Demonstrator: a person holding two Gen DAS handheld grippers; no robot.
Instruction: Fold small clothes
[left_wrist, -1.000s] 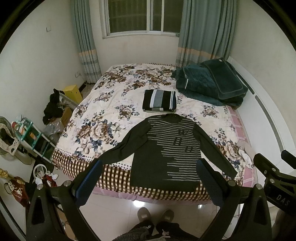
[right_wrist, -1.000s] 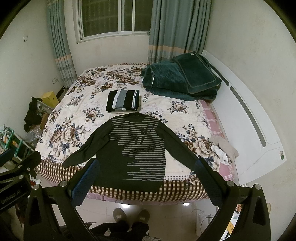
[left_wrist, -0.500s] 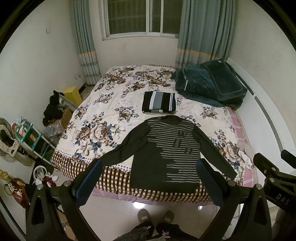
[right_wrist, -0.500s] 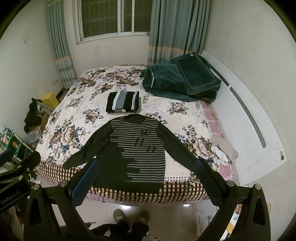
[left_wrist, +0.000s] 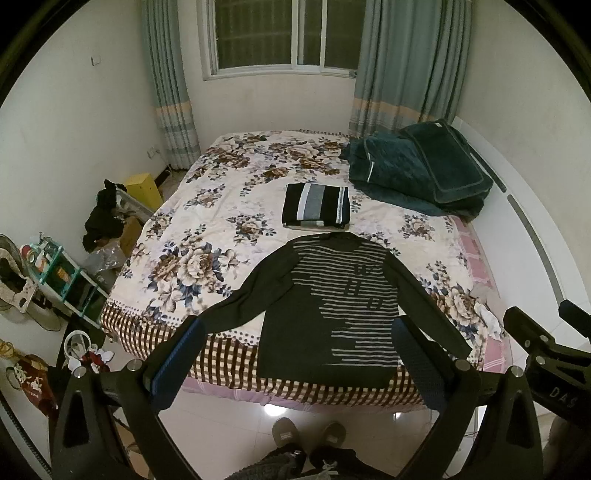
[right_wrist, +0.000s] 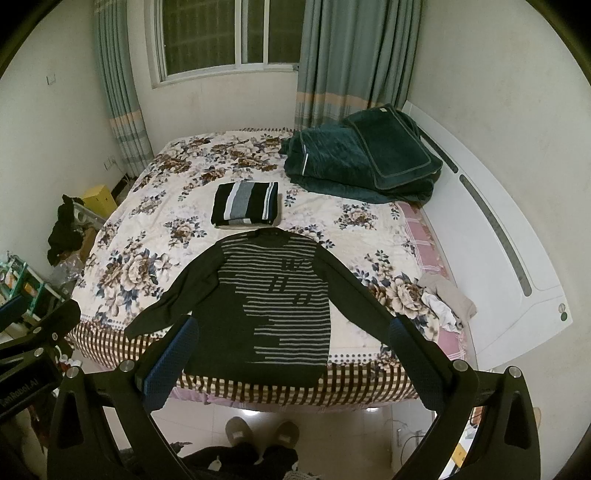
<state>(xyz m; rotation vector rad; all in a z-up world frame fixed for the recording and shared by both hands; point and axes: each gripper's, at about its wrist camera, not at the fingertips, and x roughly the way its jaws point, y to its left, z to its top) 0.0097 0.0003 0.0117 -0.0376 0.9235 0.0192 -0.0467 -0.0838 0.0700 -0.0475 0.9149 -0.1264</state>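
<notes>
A small bedroom with a curtained window (left_wrist: 284, 33) at the far wall, and the bed (left_wrist: 207, 229) with its flowered cover fills the space ahead of me. I hold one claw in each hand, both raised over the foot of the bed, both spread wide and holding nothing: my left claw (left_wrist: 297, 363) and my right claw (right_wrist: 291, 363).

The dark striped sweater (left_wrist: 332, 306) lies flat and face up straight ahead of and below both claws, its hem at the near edge of the bed and its collar pointing away from me, so its long axis runs directly away from the claws. The sleeves splay outward and toward me. The left sleeve (left_wrist: 255, 295) ends just beyond my left claw's left finger; the right sleeve (right_wrist: 365, 306) runs down behind my right claw's right finger (its cuff is hidden there). So each hand has its own sleeve nearest, and I judge the first fold will start from those.

Beyond the collar sits an already folded striped garment (right_wrist: 245, 203), just short of touching it. A green blanket (right_wrist: 365, 162) is piled farther off to the right.
</notes>
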